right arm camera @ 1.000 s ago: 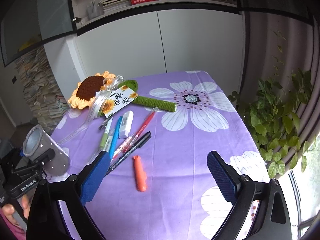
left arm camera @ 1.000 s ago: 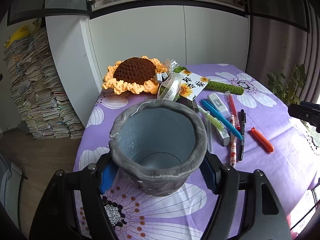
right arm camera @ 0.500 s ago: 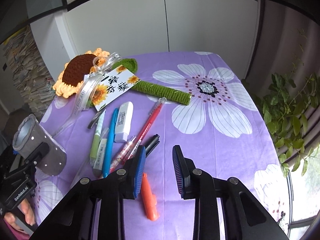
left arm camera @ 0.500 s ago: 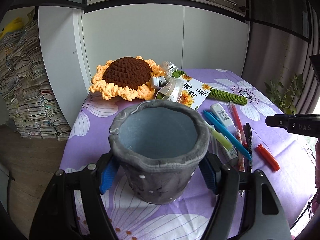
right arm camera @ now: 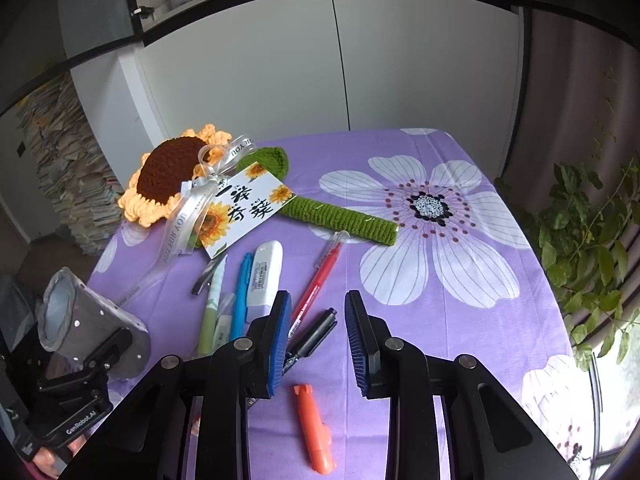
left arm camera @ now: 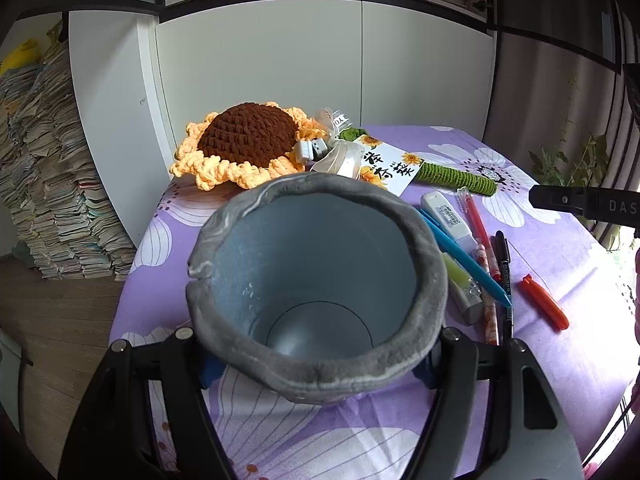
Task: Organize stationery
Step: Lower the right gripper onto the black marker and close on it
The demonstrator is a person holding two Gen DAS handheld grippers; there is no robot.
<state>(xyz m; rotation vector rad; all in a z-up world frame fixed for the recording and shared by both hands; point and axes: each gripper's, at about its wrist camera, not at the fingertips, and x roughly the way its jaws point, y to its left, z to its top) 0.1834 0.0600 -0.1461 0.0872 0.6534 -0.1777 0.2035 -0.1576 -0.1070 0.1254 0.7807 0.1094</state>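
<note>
A table under a purple tablecloth [right arm camera: 460, 320] printed with large white flowers fills both views, and a crocheted sunflower [right arm camera: 168, 176] with a green knitted stem [right arm camera: 340, 216], a ribbon and a printed card [right arm camera: 244, 208] lies toward its far left side. The grey felt pen holder [left arm camera: 316, 280] is the biggest of the task's things: it sits clamped between the blue pads of the left gripper [left arm camera: 316, 364], which press on its lower sides, mouth tilted toward the camera and its inside bare; in the right wrist view it hangs at the table's near left edge, leaning over. The right gripper [right arm camera: 318, 340] has just been closing, and its jaws now stand partly shut with a narrow gap and nothing between the pads; it hovers above the pens without touching any that can be seen. Below it the stationery lies loose on the cloth: a white correction tape [right arm camera: 264, 276], a blue pen [right arm camera: 240, 296] just beside it, a green highlighter [right arm camera: 210, 316] further left, a red pen [right arm camera: 320, 276] running diagonally, a black marker [right arm camera: 316, 334] showing in the gap between the jaws, and an orange marker [right arm camera: 314, 428] lying apart, nearest the camera, under the gripper
</note>
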